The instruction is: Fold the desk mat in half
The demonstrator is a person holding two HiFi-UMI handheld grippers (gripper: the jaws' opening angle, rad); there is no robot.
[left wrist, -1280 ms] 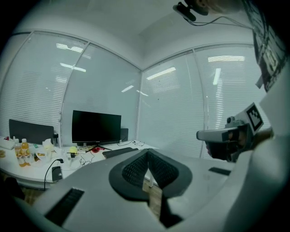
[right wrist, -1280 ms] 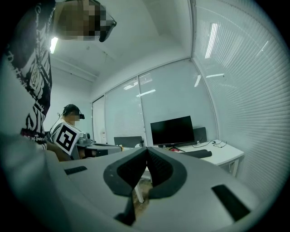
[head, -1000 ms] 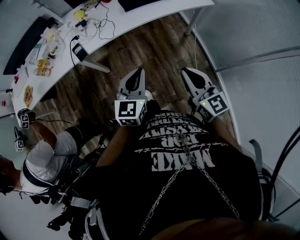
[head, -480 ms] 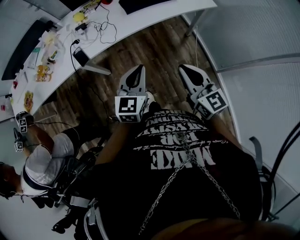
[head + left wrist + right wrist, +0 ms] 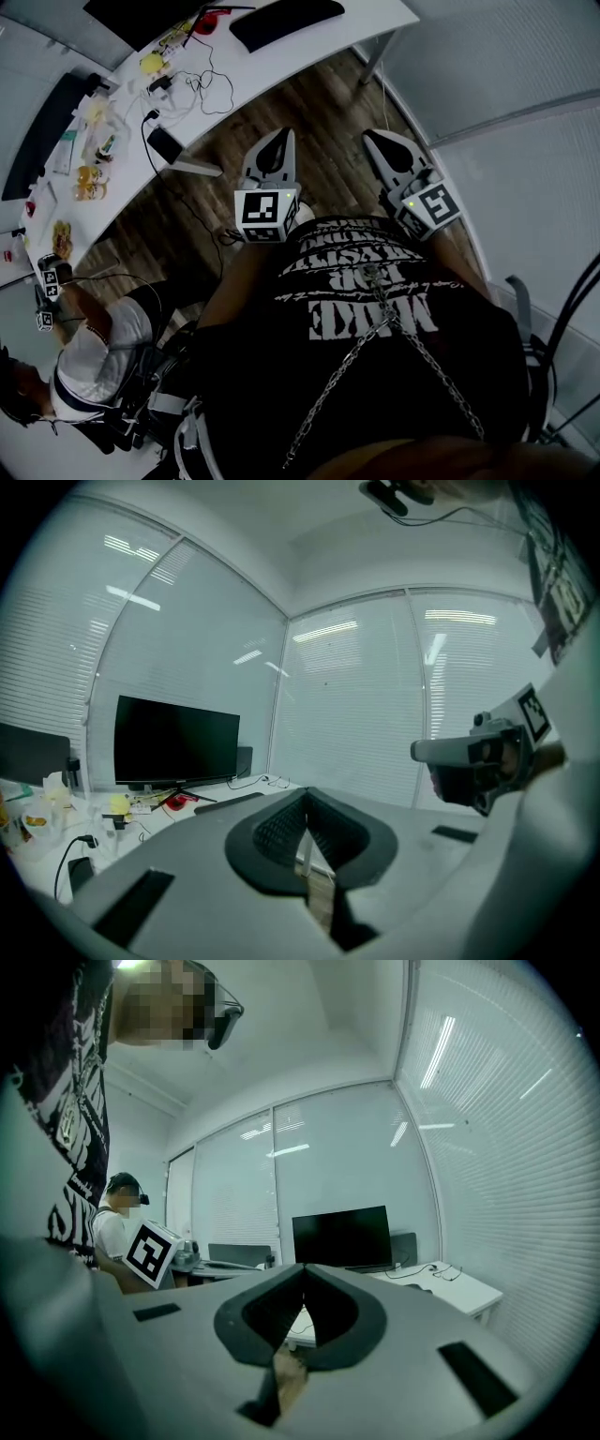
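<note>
1. Black flat strip, probably the desk mat [image 5: 286, 22], unconfirmed, lying on white worktop [image 5: 281, 61] beside tangled cables [image 5: 202, 56], well apart from both claws.
2. Left claw [image 5: 278, 141] and right claw [image 5: 373, 141] both closed, empty, held over wood-plank floor [image 5: 323, 103].
3. Likely light, limp, slightly grippy; sags if lifted at one point.
4. Best taken by two corners of one short edge, pinched thinly, then carried over to opposite edge.
</note>
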